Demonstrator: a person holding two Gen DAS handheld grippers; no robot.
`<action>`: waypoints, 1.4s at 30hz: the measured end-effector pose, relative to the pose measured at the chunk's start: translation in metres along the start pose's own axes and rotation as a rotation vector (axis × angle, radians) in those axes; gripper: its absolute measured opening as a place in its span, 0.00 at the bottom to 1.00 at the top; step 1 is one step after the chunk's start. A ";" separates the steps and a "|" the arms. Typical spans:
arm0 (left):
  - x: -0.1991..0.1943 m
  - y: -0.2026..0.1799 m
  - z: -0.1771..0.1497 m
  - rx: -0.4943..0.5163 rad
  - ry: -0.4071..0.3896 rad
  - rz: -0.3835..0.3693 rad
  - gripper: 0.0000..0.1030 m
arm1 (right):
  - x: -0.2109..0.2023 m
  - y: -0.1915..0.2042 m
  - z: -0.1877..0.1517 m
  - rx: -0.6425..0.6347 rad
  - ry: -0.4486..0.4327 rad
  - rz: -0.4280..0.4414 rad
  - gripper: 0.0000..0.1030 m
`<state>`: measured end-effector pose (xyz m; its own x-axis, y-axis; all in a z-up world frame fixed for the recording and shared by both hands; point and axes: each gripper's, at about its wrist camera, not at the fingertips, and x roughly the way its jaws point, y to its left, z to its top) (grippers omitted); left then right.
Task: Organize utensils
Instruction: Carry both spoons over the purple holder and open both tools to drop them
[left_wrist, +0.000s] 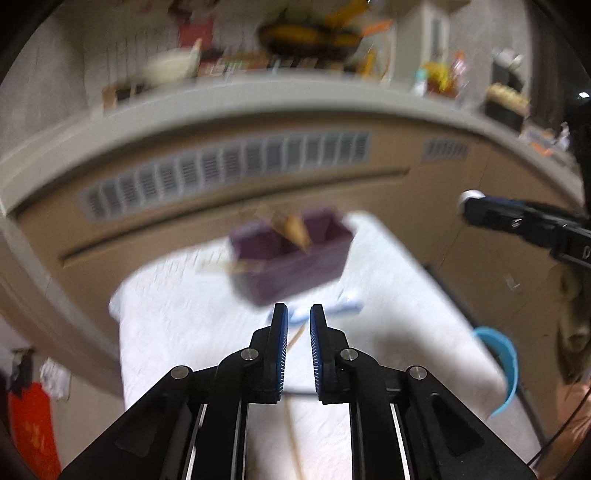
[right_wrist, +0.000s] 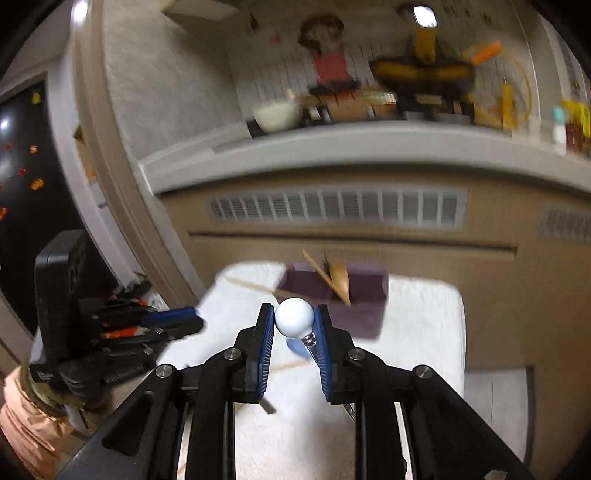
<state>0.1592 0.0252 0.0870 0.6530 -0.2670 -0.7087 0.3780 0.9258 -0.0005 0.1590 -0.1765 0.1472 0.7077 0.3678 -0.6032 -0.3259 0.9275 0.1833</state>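
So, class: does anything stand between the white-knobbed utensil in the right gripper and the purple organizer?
Nothing visible: the white-knobbed utensil, clamped in the right gripper, faces the purple organizer over bare white cloth.

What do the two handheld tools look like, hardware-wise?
Both match: the left tool and right tool have matte black angular linkage arms, round silver pivot pins, bright steel guide rails, and blue ribbed finger pads. The peach-pink sleeve belongs to the person's left arm.

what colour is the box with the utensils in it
Purple; the box shows best in the left wrist view, though blurred.
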 end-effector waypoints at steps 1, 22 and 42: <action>0.011 0.008 -0.007 -0.021 0.045 0.009 0.16 | 0.006 -0.007 -0.008 0.009 0.025 -0.011 0.20; 0.180 0.088 -0.072 -0.555 0.492 0.171 0.47 | 0.101 -0.047 -0.110 0.084 0.232 -0.092 0.20; 0.008 -0.028 -0.045 -0.055 -0.227 0.168 0.33 | 0.026 -0.033 -0.093 0.106 0.040 0.013 0.20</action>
<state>0.1240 0.0089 0.0499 0.8363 -0.1560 -0.5257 0.2200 0.9736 0.0611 0.1301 -0.2041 0.0531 0.6778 0.3789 -0.6301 -0.2653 0.9253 0.2711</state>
